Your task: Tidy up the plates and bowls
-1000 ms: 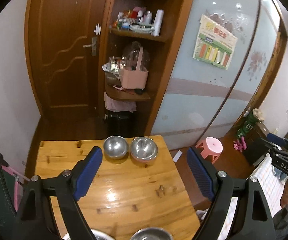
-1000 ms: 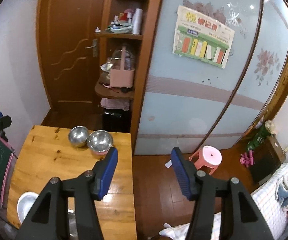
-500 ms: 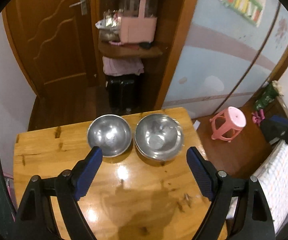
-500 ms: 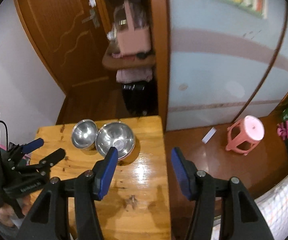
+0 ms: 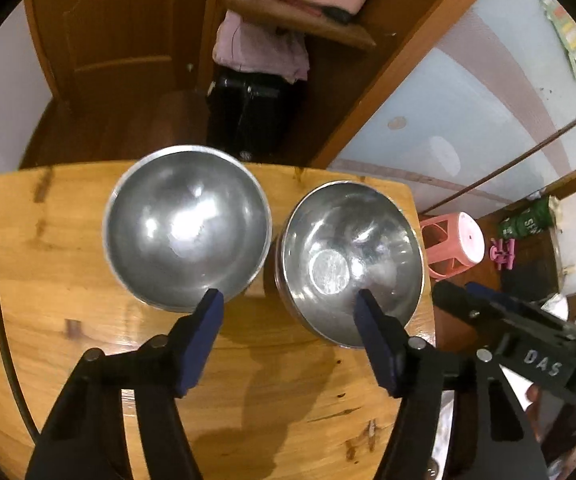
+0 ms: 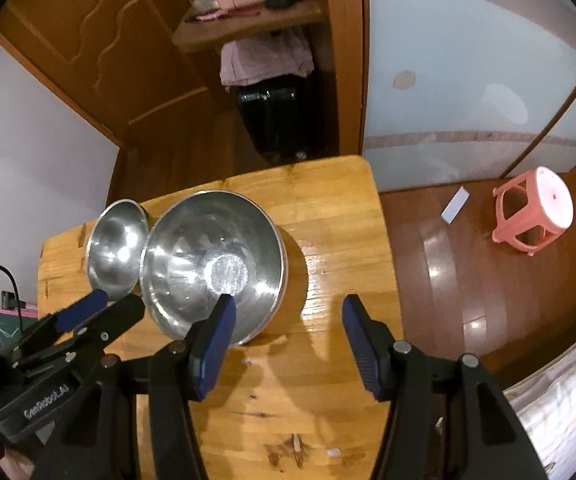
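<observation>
Two steel bowls stand side by side at the far edge of the wooden counter (image 5: 87, 340): the left bowl (image 5: 187, 226) sits toward the far left part, and the right bowl (image 5: 352, 260), with its flat circular base visible inside, sits at the far right corner, rims almost touching. Compared with one second ago, both bowls fill far more of each wrist view, because both grippers have advanced across the counter from the near edge; the reach phase appears nearly complete and a grasp is the likely next step. The left gripper (image 5: 288, 306) is open at a moderate width, holds nothing, and has its fingertips over the near rims of both bowls, bracketing the gap between them. The right gripper (image 6: 285, 312) is likewise open and empty; its left fingertip overlaps the near rim of the right bowl, while its right finger stands over bare counter. Actual contact cannot be confirmed.
</observation>
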The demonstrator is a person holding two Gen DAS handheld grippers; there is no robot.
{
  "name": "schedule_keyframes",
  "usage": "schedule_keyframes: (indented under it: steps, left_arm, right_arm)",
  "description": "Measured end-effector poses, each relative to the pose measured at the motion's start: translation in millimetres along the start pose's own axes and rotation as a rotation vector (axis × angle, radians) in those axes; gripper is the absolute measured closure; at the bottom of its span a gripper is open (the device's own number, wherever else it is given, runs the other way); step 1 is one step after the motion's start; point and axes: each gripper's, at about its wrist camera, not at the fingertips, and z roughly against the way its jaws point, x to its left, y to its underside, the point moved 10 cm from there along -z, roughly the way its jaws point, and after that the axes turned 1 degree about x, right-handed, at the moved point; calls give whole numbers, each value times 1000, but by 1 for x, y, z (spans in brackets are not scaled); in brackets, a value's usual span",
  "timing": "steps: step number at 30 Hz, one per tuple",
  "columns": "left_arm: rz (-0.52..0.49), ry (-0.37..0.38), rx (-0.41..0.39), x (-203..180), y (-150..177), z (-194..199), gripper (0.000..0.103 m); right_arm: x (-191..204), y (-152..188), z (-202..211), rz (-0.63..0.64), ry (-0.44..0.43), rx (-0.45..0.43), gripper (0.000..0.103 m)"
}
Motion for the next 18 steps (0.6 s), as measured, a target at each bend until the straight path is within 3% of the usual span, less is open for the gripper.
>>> schedule_keyframes:
  steps: [2,4,6,14,18]
  left_arm:
    - [18,8,6,1,1,-8,43]
    - [15,26,13,-2,1,-12,60]
    - [24,41,35,-5,3,-17,63]
    - [21,64,40,-11,6,-13,73]
    - [24,51,51,-9,6,-17,77]
  right_arm:
    - [-1,0,-10,-15,3,14,50]
    - [-1,-3,-18,-31,-6,22,60]
    - [-3,0,-23,-49,-19,46,76]
    - [3,3,-40,-83,-49,90,92]
    - [3,3,-39,-78,-21,88,93]
